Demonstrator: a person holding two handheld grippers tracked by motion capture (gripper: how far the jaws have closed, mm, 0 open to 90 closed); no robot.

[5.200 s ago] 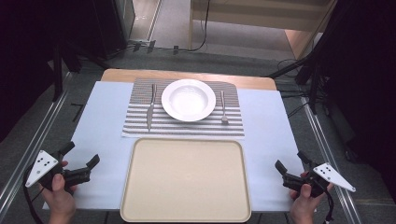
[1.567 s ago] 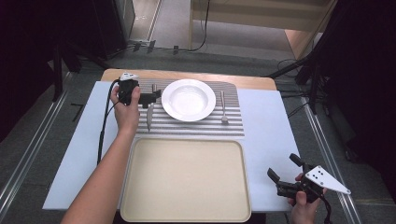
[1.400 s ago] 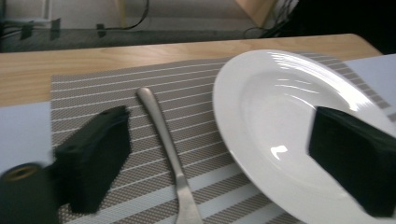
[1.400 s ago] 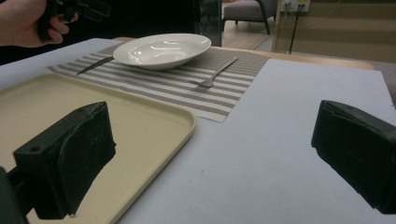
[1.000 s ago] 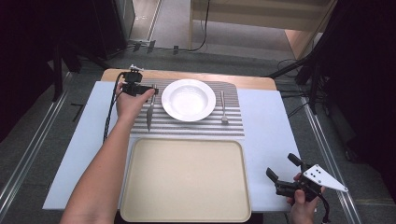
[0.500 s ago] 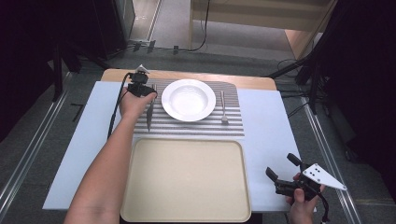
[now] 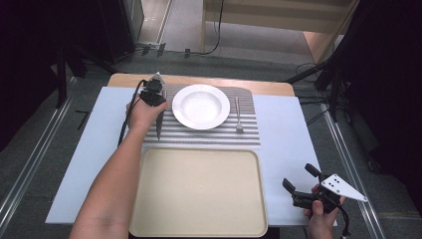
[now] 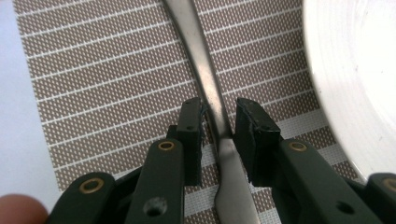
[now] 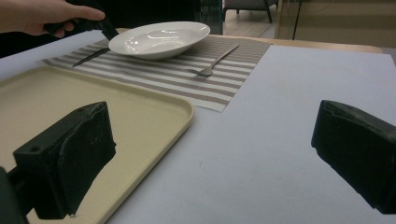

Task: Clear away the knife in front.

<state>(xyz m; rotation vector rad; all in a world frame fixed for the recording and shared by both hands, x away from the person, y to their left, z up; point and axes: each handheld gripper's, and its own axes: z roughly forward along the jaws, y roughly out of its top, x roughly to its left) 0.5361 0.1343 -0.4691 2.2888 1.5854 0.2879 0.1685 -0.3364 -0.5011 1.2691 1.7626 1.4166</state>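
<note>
Knife [image 8: 212, 100] lies flat on the striped placemat [image 8: 102, 74], just left of the white plate [image 7: 201, 106], its blade pointing toward the near edge of the table. It looks like thin polished steel: stiff, light and slippery, so it may twist or slide between the pads. The left gripper [image 8: 217, 126] straddles the narrow neck where handle meets blade; its jaws have just been closing and stand a little apart on either side of the metal, not yet pressing it. A hold nearer the handle's thicker middle would probably balance better. The right gripper [image 7: 298, 186] rests wide open with nothing between its jaws at the near right. On the far side of the beige tray [image 7: 199, 191] the woven mat should give some friction, on a pale blue table cover [image 7: 288, 134]; dark floor, cables and a wooden bench lie beyond
</note>
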